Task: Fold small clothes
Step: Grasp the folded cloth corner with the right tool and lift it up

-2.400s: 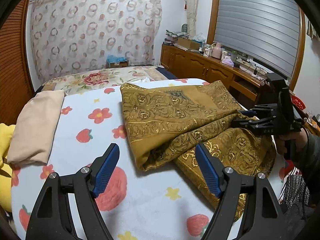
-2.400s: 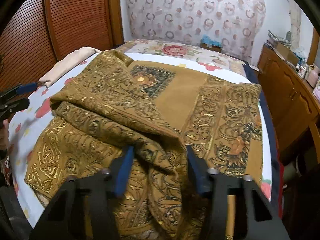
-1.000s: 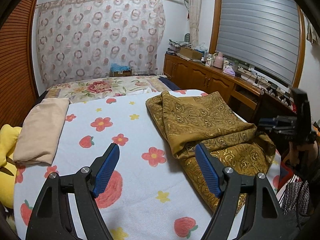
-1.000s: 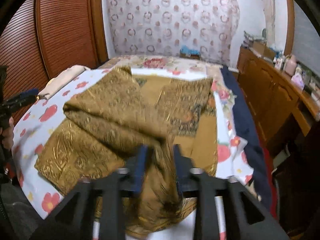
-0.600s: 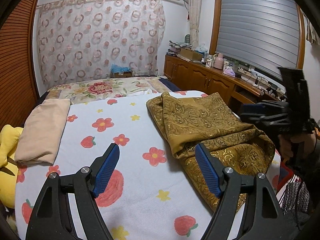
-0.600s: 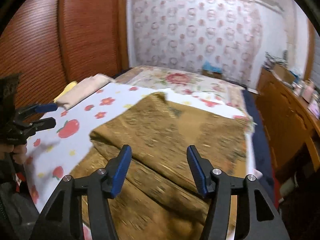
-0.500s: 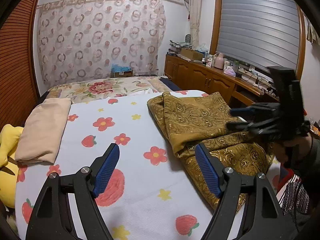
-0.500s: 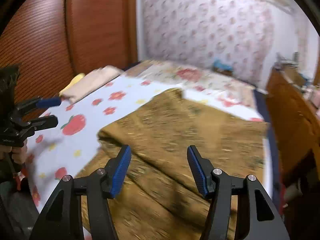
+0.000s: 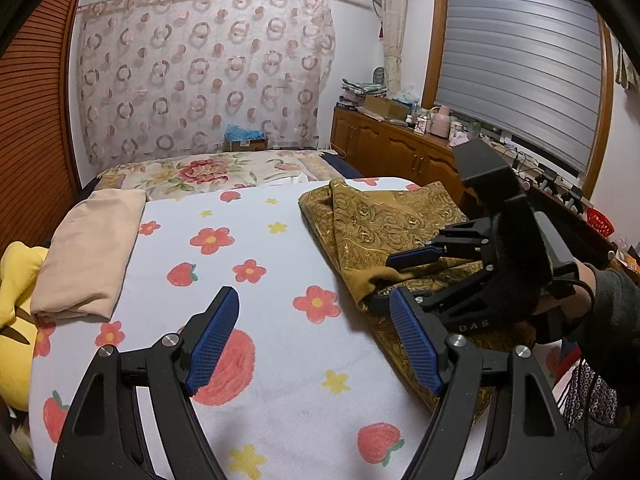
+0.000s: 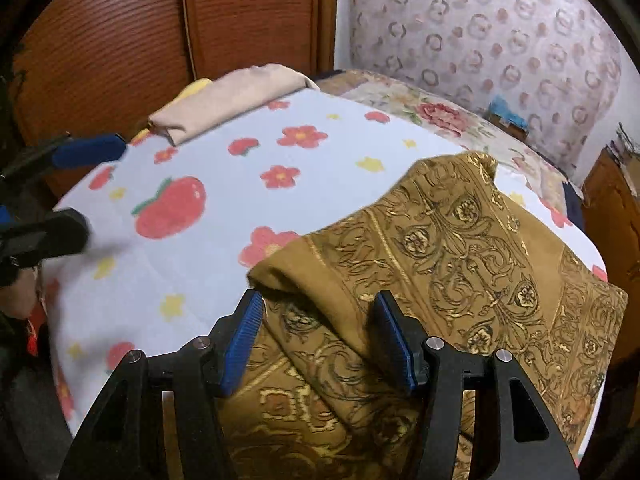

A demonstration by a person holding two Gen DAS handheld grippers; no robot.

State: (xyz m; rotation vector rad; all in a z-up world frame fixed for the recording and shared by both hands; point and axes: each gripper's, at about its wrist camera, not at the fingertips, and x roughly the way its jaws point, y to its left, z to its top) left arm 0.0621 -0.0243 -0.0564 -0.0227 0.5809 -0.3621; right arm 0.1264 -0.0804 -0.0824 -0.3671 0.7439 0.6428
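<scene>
A golden-brown patterned cloth (image 9: 384, 224) lies folded and bunched on the right side of a white fruit-and-flower sheet (image 9: 256, 240); it also fills the lower right of the right wrist view (image 10: 460, 248). My left gripper (image 9: 316, 340) is open and empty, held above the sheet left of the cloth. My right gripper (image 10: 320, 340) is open, its blue pads on either side of the cloth's near folded corner; it also shows in the left wrist view (image 9: 392, 280), low over that corner. The left gripper's fingers (image 10: 86, 150) show at the left edge of the right wrist view.
A folded beige cloth (image 9: 88, 248) lies at the sheet's left edge, beside a yellow plush toy (image 9: 16, 280). A floral bedspread (image 9: 208, 172) lies beyond. A wooden cabinet (image 9: 400, 152) with clutter runs along the right wall. A slatted wooden wardrobe (image 10: 120, 40) stands on the left.
My right gripper let go of the cloth, opened, and has swung down and left to the cloth's near folded corner. The cloth settled on the right. My left gripper has barely moved.
</scene>
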